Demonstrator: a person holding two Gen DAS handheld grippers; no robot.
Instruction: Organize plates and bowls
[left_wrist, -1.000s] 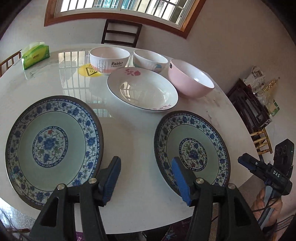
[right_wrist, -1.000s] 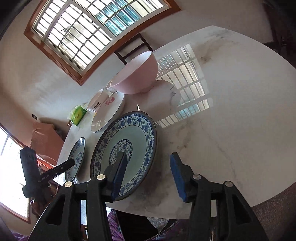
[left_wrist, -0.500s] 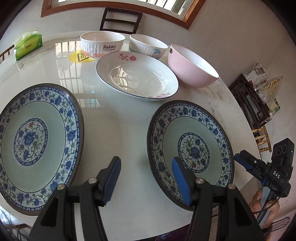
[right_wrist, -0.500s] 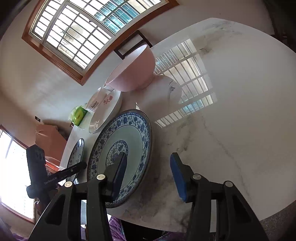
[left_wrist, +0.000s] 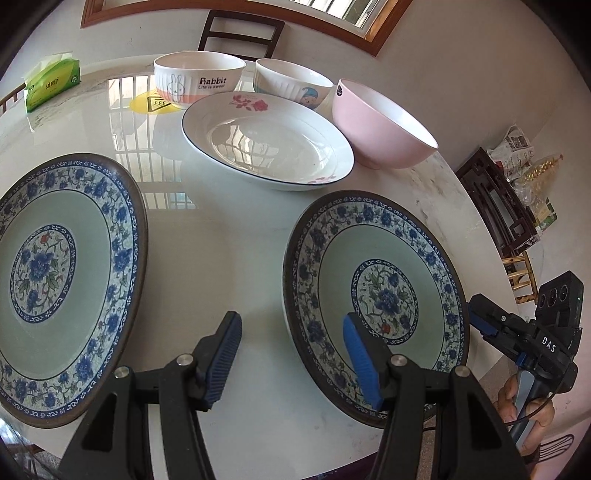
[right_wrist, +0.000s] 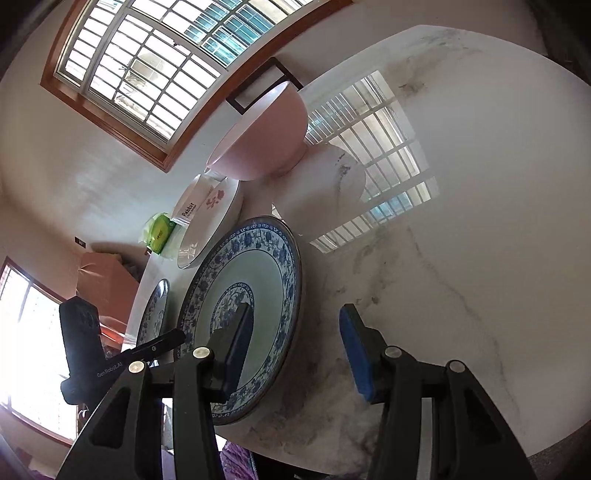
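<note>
Two blue-patterned plates lie on the white marble table: one at the left (left_wrist: 62, 273) and one at the right (left_wrist: 376, 291), which also shows in the right wrist view (right_wrist: 255, 295). Behind them sit a white flowered deep plate (left_wrist: 266, 140), a pink bowl (left_wrist: 384, 125), a Rabbit bowl (left_wrist: 199, 79) and a white striped bowl (left_wrist: 291, 83). My left gripper (left_wrist: 291, 354) is open, its right finger over the right plate's near-left rim. My right gripper (right_wrist: 295, 350) is open, straddling that plate's right rim; it also shows in the left wrist view (left_wrist: 491, 325).
A green tissue pack (left_wrist: 51, 83) and a yellow round mat (left_wrist: 157, 103) lie at the far left of the table (left_wrist: 229, 229). A dark chair (left_wrist: 240, 33) stands behind it, under the window. A dark shelf (left_wrist: 498, 206) stands at the right.
Both grippers have moved forward toward the right blue plate, which now looks larger. The left gripper also dropped closer to the table. Both stayed open.
</note>
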